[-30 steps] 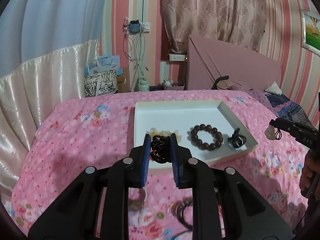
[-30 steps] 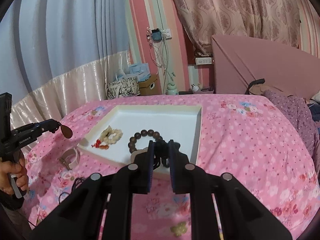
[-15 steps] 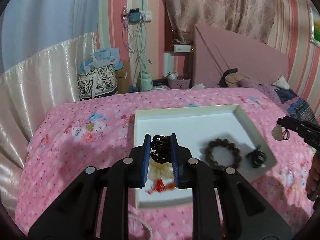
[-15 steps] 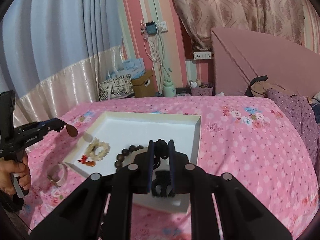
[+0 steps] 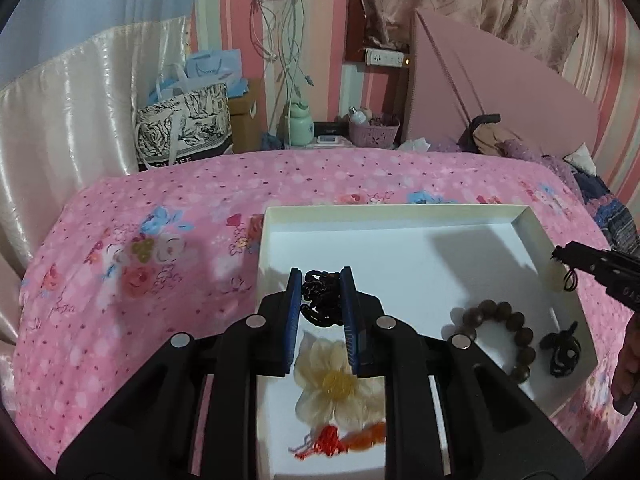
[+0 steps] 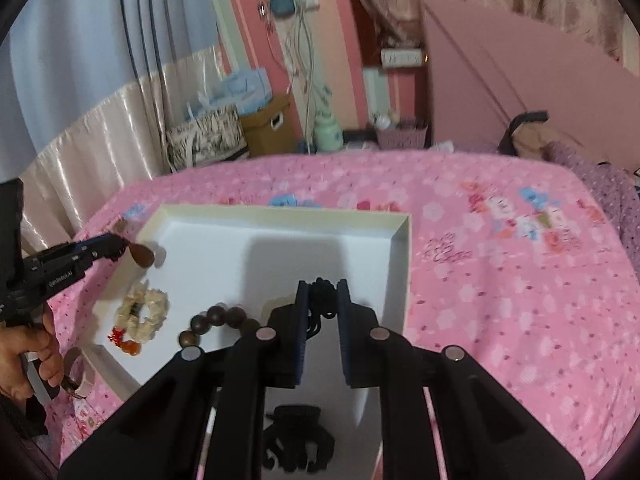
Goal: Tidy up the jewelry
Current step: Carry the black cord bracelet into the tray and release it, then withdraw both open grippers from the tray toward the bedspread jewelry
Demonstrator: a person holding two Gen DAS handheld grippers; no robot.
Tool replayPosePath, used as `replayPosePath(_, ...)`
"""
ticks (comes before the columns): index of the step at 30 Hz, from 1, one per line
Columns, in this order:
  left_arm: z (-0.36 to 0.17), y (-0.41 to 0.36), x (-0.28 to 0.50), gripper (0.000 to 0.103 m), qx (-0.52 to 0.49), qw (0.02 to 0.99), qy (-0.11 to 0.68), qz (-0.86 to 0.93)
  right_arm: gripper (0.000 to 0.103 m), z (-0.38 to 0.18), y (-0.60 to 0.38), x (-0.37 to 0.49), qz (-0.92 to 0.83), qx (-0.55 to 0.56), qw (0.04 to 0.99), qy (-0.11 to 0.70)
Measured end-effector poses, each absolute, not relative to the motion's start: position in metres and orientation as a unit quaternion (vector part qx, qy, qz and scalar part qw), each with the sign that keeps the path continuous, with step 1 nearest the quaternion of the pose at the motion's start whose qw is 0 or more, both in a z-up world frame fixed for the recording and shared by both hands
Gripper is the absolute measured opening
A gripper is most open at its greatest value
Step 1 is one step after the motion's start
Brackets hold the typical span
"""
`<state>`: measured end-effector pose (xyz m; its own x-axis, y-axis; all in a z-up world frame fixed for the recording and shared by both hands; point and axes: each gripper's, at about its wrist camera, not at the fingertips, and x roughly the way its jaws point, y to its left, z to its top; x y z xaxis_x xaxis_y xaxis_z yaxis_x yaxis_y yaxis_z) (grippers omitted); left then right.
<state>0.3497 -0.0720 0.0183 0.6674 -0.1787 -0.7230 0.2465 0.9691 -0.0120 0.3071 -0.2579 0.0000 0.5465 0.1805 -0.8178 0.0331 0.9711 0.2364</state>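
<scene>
Pink bedding [image 5: 168,280] with flower print covers the bed, and a white tray [image 5: 400,212] lies on it. Nearest in the tray lie a cream flower bracelet [image 5: 340,384] with a red tassel, a brown bead bracelet [image 5: 516,324] to the right of it, and a black hair claw [image 5: 562,354] by the right wall. The left gripper [image 5: 321,300] hangs above the tray, its blue pads pressed on a black beaded bracelet [image 5: 320,298]. The right gripper [image 6: 322,300] pinches a black cord [image 6: 322,304], and a pale pendant [image 5: 554,276] hangs from it over the right rim. Beyond the bed stand a printed tote bag [image 5: 184,128], a green bottle [image 5: 301,124] and a pink basket [image 5: 374,132]. Farthest is the striped pink wall [image 5: 332,40] with hanging cables and patterned curtains [image 5: 500,0].
</scene>
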Motion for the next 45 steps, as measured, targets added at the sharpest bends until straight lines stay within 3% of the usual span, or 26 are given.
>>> replayPosePath(11, -0.001, -0.084, 0.366, 0.018, 0.068, 0.899, 0.421, -0.102, 0.014, -0.035, -0.259, 0.323, 0.019, 0.109, 0.848, 0.518)
replayPosePath(25, -0.028, -0.077, 0.375, 0.021, 0.082, 0.883, 0.456, -0.074, 0.017, -0.039, -0.256, 0.321, -0.009, 0.087, 0.846, 0.526)
replayPosePath(30, -0.028, -0.083, 0.373, 0.032, 0.097, 0.881, 0.457, -0.075, 0.018, -0.035, -0.255, 0.318, -0.015, 0.085, 0.848, 0.523)
replayPosePath(31, -0.027, -0.084, 0.371, 0.039, 0.095, 0.881, 0.457, -0.078, 0.018, -0.034, -0.256, 0.317, -0.016, 0.087, 0.849, 0.522)
replayPosePath(32, -0.026, -0.084, 0.369, 0.058, 0.091, 0.882, 0.456, -0.081, 0.019, -0.032, -0.257, 0.316, -0.017, 0.089, 0.849, 0.520)
replayPosePath(34, -0.016, -0.085, 0.361, 0.077, 0.082, 0.893, 0.433, -0.090, 0.031, -0.026, -0.257, 0.311, -0.021, 0.087, 0.854, 0.512)
replayPosePath(45, 0.033, -0.072, 0.310, 0.084, 0.062, 0.924, 0.370, -0.075, 0.034, 0.032, -0.266, 0.265, -0.023, 0.083, 0.889, 0.449)
